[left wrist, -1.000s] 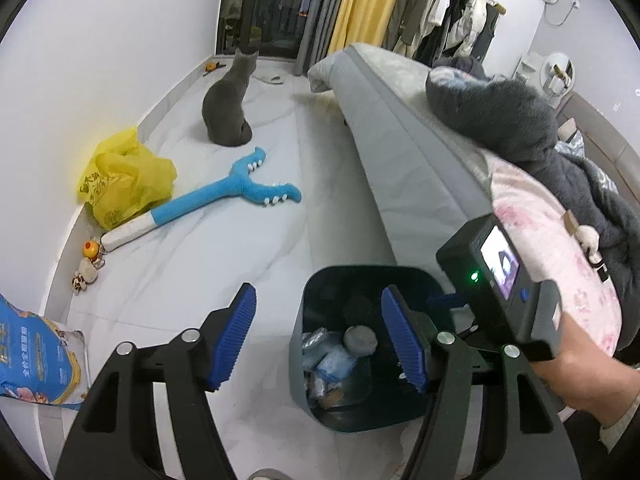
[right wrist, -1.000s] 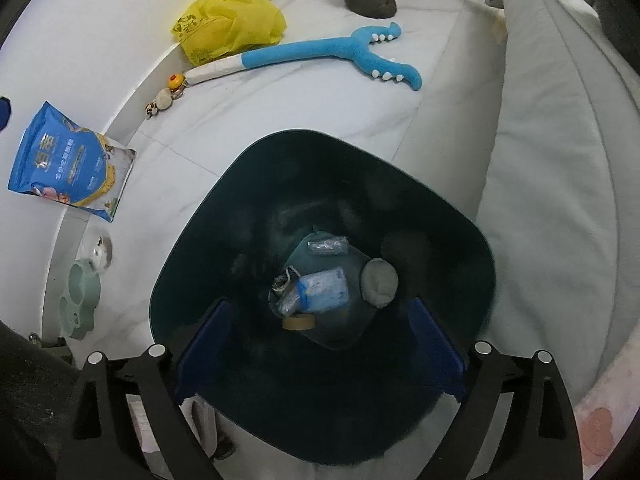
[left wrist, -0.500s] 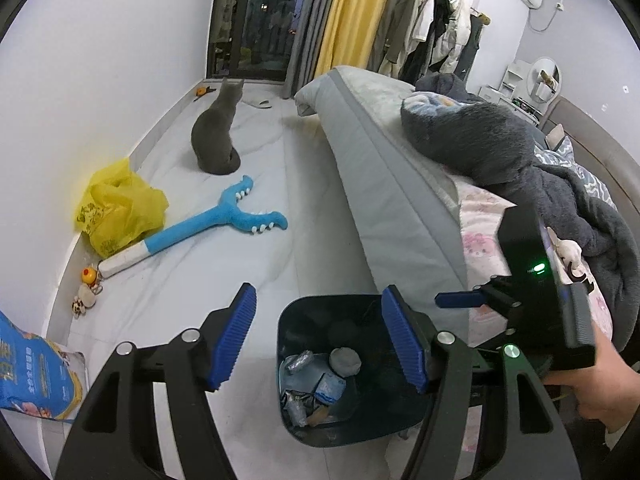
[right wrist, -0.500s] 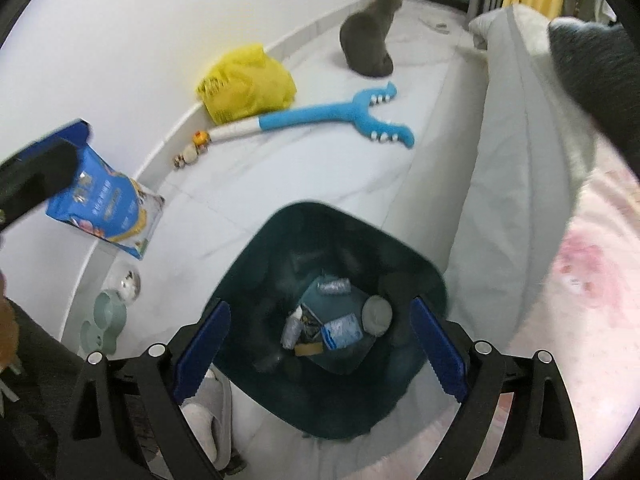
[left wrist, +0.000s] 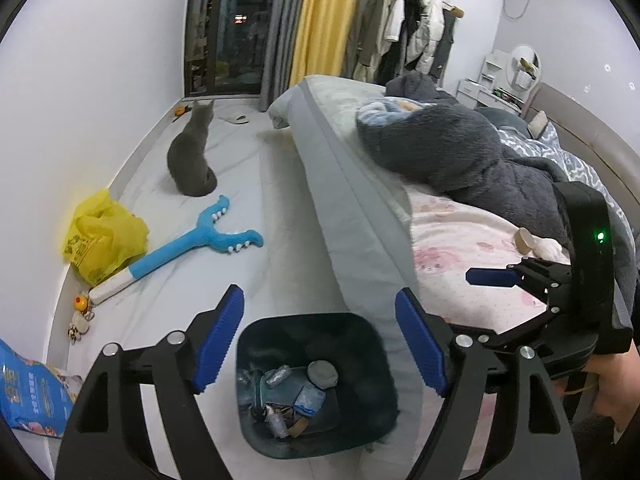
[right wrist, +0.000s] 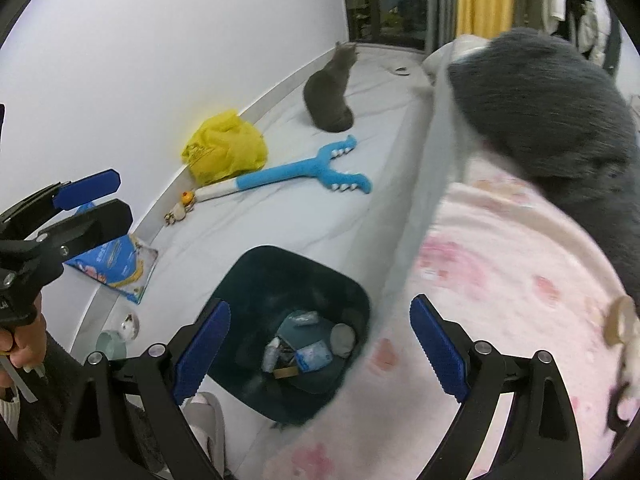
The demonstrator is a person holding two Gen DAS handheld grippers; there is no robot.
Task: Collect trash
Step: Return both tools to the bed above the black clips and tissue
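While several scraps are already lying in the bin (left wrist: pixel 316 384) beside the bed (left wrist: pixel 460 248), you are holding both the left claw (left wrist: pixel 320 344) and right claw (right wrist: pixel 320 352) open and empty, with a small roll (left wrist: pixel 527 239) waiting on the bed.

Open floor (left wrist: pixel 280 216) left of bin (left wrist: pixel 360 344); bed (left wrist: pixel 360 216) tight against its right side. Farther off along the wall: toy (left wrist: pixel 192 248), yellow bag (left wrist: pixel 100 240), cat (left wrist: pixel 190 156). Bin mouth unobstructed from above.
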